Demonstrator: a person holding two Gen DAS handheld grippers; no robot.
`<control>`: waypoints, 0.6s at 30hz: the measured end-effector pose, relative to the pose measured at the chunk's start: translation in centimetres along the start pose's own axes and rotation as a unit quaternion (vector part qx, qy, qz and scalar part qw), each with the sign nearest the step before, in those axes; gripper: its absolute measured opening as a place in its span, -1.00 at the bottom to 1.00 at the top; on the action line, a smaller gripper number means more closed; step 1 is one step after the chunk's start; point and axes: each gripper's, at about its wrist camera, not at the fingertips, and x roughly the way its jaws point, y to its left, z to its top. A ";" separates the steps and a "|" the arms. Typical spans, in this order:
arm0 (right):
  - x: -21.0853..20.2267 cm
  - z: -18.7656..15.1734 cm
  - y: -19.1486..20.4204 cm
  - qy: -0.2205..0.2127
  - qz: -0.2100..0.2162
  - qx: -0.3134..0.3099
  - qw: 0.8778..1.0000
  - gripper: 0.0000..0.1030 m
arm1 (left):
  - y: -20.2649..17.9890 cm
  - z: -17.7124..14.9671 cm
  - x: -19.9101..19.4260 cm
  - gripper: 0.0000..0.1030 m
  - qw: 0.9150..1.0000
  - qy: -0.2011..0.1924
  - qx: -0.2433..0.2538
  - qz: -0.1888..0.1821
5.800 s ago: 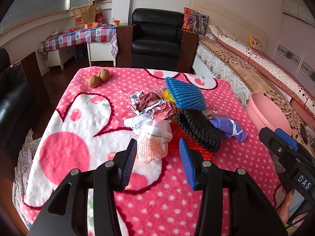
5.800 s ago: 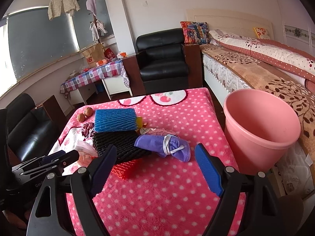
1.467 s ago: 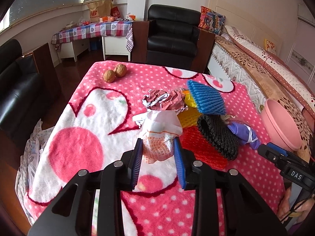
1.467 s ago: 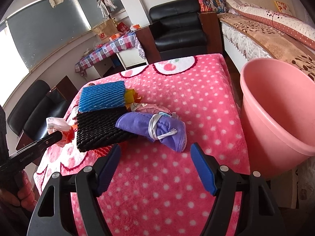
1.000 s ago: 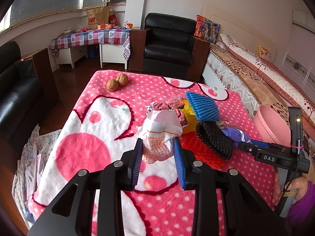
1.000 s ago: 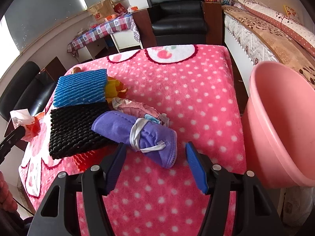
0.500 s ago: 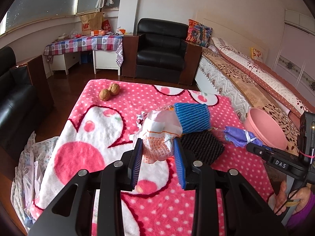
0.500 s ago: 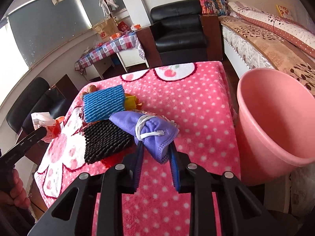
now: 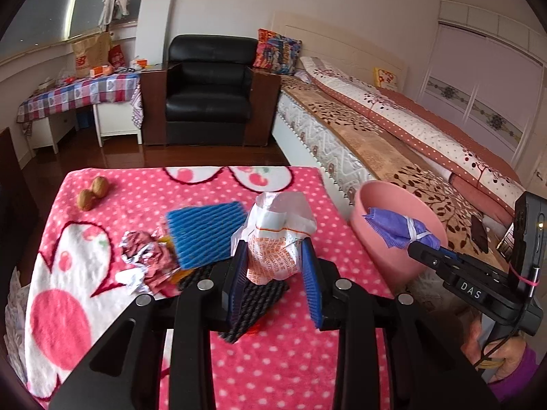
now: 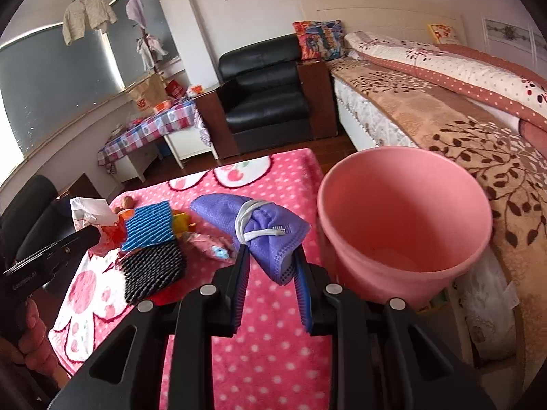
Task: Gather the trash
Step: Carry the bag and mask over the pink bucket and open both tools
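My left gripper (image 9: 273, 268) has its jaws clamped on a crumpled white wrapper (image 9: 275, 239) with orange print, lifted clear of the pink dotted blanket (image 9: 143, 191). My right gripper (image 10: 270, 273) has just been closing, and its jaws now pinch a folded purple face mask (image 10: 259, 227) with white ear loops.

From the left camera I see the mask (image 9: 398, 227) held out in front of the pink bucket (image 9: 383, 253), which stands off the blanket's right edge beside the bed (image 9: 393, 136). That view alone shows the hand (image 9: 495, 352) and purple sleeve gripping the right tool, two walnuts (image 9: 93, 193) near the far left corner, and crumpled red-and-white paper (image 9: 147, 259) beside a blue foam net (image 9: 203, 232).

The right camera looks into the bucket (image 10: 403, 212), just right of the mask; I cannot make out anything lying in it. It also shows the black net (image 10: 154, 270) uncovered, with red under it, a yellow scrap (image 10: 180, 223) and a pink wrapper (image 10: 208, 244) behind the mask, and the left tool holding the white wrapper (image 10: 92, 215) at the far left.
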 end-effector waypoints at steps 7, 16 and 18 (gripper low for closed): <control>-0.4 0.8 -4.8 -0.017 -0.062 0.026 0.998 -0.52 | -6.1 1.7 4.5 -0.40 0.997 0.011 0.048 -0.052; 1.0 1.3 -9.5 -0.013 -0.104 0.050 0.993 -0.58 | -12.1 2.2 9.7 -0.39 0.990 0.036 0.088 -0.101; 1.4 1.3 -10.0 -0.010 -0.108 0.052 0.993 -0.64 | -13.2 2.1 11.0 -0.39 0.989 0.044 0.092 -0.108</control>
